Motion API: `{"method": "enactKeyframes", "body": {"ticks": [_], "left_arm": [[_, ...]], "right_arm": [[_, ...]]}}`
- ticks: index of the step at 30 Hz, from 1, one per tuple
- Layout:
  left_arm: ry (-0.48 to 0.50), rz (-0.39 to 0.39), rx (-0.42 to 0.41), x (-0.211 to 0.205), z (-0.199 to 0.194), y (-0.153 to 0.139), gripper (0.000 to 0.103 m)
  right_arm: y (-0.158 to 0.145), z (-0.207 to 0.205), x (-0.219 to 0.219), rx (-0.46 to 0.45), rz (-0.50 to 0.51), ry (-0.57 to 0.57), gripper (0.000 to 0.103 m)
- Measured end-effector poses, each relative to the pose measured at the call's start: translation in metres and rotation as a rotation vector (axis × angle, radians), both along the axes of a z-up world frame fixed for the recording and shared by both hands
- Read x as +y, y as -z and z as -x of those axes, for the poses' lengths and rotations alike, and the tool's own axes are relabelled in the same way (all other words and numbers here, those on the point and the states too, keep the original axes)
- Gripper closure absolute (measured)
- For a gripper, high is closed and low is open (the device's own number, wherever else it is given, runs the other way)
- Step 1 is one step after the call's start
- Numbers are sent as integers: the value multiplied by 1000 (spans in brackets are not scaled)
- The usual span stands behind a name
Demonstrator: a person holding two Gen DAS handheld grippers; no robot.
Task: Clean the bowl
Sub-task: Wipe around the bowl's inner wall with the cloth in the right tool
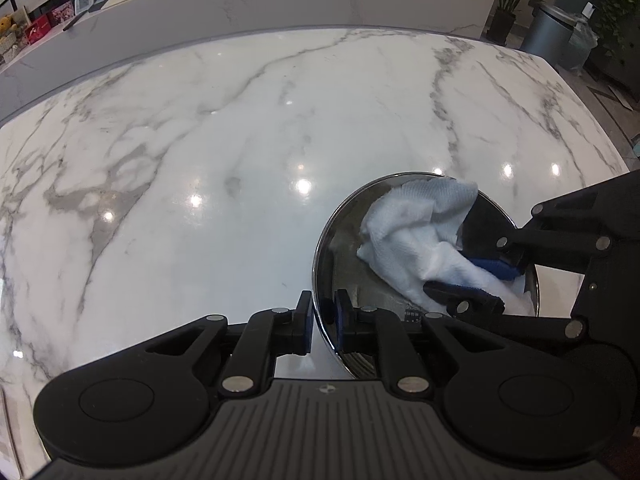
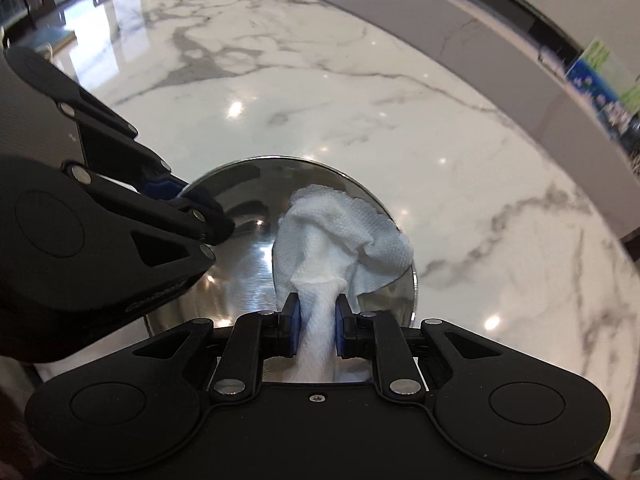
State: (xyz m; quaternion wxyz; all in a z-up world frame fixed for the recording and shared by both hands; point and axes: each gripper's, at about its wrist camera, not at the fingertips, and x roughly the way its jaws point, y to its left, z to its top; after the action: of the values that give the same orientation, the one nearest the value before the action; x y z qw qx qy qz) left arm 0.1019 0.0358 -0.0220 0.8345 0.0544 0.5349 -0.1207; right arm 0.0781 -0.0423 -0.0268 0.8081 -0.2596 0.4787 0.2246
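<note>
1. Left tool (image 1: 323, 322) clamped narrowly on the near rim of the round, shiny steel bowl (image 1: 340, 240), standing on the white grey-veined marble table (image 1: 240, 140).
2. Right tool (image 2: 316, 326) pinched on the crumpled white paper towel (image 2: 332, 236), bunched inside the bowl just ahead.

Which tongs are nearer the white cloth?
Right. The right tongs pinch the cloth inside the bowl; the left tongs clamp the bowl's rim, apart from the cloth.
</note>
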Motion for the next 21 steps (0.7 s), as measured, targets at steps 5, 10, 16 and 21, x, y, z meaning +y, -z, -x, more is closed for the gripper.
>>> {"method": "enactKeyframes", "body": {"ticks": [5, 10, 16, 21], "left_arm": [[-15, 21, 10, 2, -1, 1, 94], [-17, 22, 14, 2, -2, 1, 94], [-20, 29, 23, 3, -3, 1, 94], [-9, 17, 18, 1, -1, 1, 94]], "right_arm": [[-1, -4, -5, 31, -55, 18, 88], [-3, -6, -10, 93, -157, 40, 88], [-4, -4, -5, 158, -251, 23, 88], [-4, -3, -5, 152, -227, 26, 88]]}}
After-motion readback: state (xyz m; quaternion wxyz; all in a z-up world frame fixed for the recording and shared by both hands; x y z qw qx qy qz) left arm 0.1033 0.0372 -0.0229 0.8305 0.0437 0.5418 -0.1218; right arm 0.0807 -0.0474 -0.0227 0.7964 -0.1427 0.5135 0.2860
